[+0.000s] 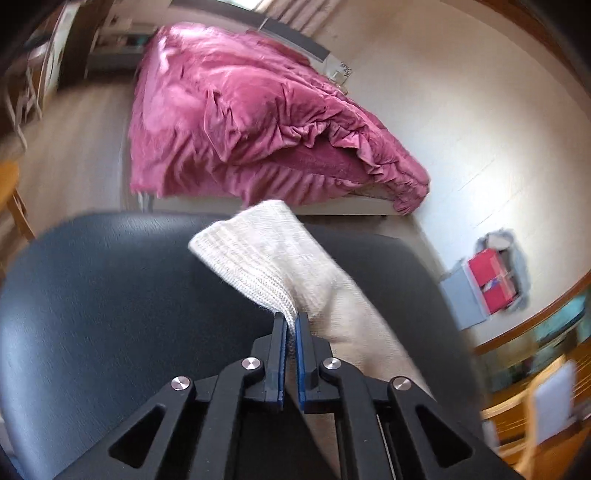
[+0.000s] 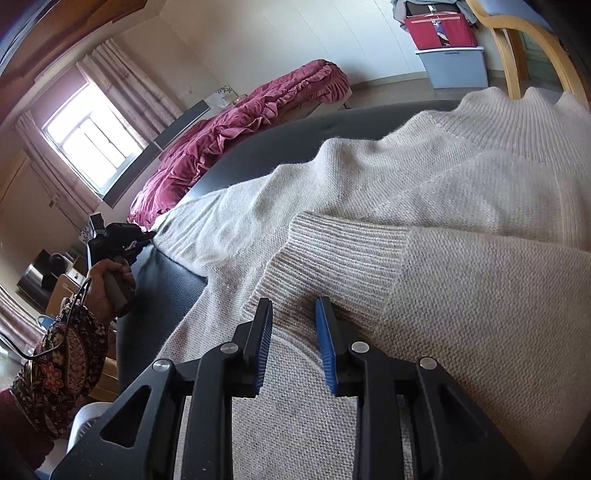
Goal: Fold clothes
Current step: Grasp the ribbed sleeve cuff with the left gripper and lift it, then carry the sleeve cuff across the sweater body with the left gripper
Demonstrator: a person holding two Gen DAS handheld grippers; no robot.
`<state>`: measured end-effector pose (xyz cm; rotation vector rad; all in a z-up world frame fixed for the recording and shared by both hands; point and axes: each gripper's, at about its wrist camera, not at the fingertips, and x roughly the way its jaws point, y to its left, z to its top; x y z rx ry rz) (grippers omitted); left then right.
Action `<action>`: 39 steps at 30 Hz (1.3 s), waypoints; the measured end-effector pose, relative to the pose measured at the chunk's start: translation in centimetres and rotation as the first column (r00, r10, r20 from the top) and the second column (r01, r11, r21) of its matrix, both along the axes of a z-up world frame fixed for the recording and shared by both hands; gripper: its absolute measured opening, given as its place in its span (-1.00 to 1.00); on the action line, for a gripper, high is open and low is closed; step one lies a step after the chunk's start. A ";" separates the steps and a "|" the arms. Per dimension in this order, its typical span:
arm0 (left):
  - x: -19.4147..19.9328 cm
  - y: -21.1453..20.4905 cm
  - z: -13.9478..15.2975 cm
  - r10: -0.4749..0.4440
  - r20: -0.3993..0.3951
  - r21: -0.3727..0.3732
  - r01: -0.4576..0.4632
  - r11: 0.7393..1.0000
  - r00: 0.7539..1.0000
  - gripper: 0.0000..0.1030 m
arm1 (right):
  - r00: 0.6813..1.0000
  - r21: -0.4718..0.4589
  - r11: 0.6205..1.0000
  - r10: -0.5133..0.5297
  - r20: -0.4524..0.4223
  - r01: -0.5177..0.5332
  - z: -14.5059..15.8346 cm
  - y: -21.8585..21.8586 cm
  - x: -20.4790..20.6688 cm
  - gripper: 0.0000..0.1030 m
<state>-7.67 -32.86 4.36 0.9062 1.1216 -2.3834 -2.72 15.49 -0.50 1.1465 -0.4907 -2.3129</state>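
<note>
A cream knitted sweater (image 2: 461, 288) lies spread on a round black table (image 2: 162, 295), its ribbed collar (image 2: 517, 110) at the far right. In the left wrist view my left gripper (image 1: 291, 315) is shut on the ribbed cuff of a sleeve (image 1: 251, 251), which stands up above the black table (image 1: 110, 288). The right wrist view shows that left gripper (image 2: 142, 236) at the sweater's far left edge, held by a hand (image 2: 107, 280). My right gripper (image 2: 293, 306) is open, its fingers apart just over a ribbed cuff (image 2: 332, 254) folded onto the body.
A bed with a crumpled magenta duvet (image 1: 240, 110) stands beyond the table. A red box on a grey bin (image 2: 443, 29) sits by the wall, beside a wooden chair (image 2: 517, 48). A bright window (image 2: 88, 136) is at the left.
</note>
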 end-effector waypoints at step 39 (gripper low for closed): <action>6.1 41.0 13.0 -0.778 -0.321 -0.160 0.779 0.606 0.540 -0.94 | 0.951 -0.124 0.943 -0.309 0.008 0.308 0.3 16.0 7.6 -0.23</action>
